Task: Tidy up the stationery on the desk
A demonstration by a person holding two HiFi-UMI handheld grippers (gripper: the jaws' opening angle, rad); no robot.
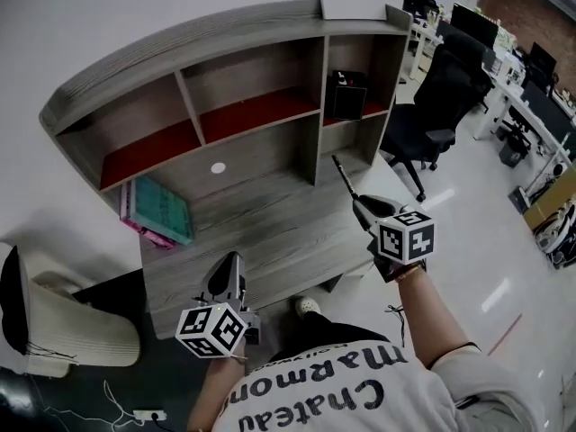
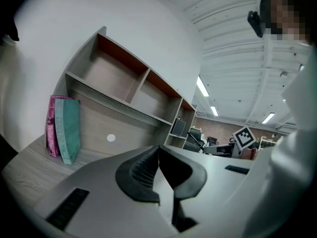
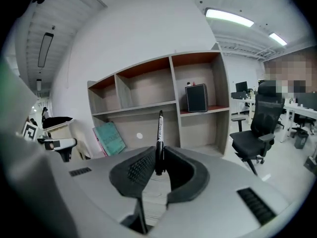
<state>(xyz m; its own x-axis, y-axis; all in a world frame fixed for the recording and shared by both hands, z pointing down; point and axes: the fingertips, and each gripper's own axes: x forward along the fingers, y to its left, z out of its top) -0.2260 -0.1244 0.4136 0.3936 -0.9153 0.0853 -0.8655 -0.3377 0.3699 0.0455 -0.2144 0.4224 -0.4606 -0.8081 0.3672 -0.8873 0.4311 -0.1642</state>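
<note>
Holding a black pen (image 3: 159, 133) above the desk's (image 1: 288, 228) right side, the right gripper (image 1: 360, 207) has yet to stow it (books (image 1: 157, 210) already stand far left), while the left gripper (image 1: 234, 263) hangs closed, empty.

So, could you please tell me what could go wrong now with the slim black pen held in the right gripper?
1. The right gripper pinches the slim black pen only near its lower end; most of it stands above the jaws, so it may pivot or slip out.
2. That long free end could knock the grey wooden shelf unit or the black box in its right compartment if brought close carelessly.
</note>
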